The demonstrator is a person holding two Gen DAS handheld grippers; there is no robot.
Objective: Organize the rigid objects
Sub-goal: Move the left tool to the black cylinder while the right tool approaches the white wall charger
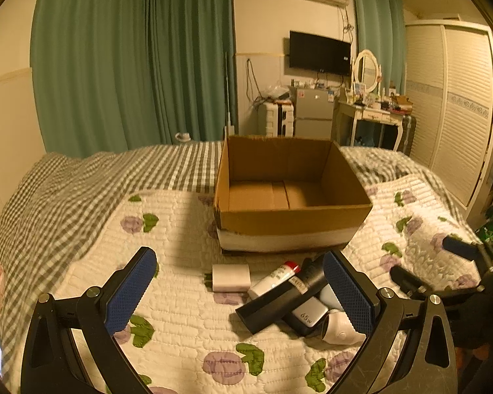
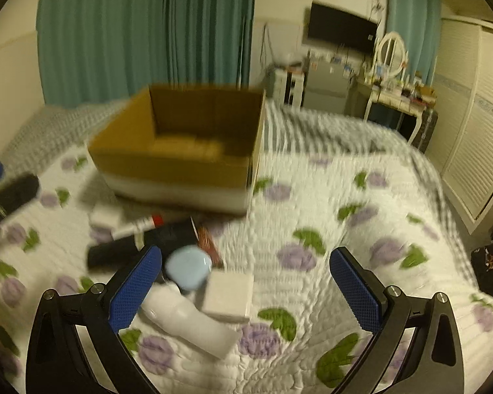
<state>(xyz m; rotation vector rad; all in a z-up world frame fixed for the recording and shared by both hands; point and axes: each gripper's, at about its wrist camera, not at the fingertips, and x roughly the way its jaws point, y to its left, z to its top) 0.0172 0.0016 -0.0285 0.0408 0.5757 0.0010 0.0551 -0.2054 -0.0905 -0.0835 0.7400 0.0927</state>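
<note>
Left tongs [image 1: 240, 290] spread wide, nothing between the blue pads [image 1: 133, 290], hovering over the bed quilt [image 1: 180, 321]. Right tongs [image 2: 245, 287] likewise spread wide, gripping nothing; right wrist view motion-blurred.

Cardboard box [image 1: 289, 220] upright on the bed, open top, interior bare. Small items clustered on the quilt just in front of the box:
- white charger block [image 1: 230, 277], lying apart to the left of the pile
- white tube with red cap [image 1: 274, 279], resting against the black cylinder
- black cylinder [image 1: 279, 298], lying diagonal across the pile
- silver adapter marked 65w [image 1: 307, 316], partly under the cylinder
- white curved bottle [image 1: 340, 328], beside the left tongs' right pad

From the right wrist view: light blue rounded item [image 2: 189, 267] just beside the left pad, white box [image 2: 228, 295] touching it, between the pads and nearer the left one. Reddish-brown item behind the blue one, too blurred to identify.

Green curtains [image 1: 131, 59] behind the bed.
</note>
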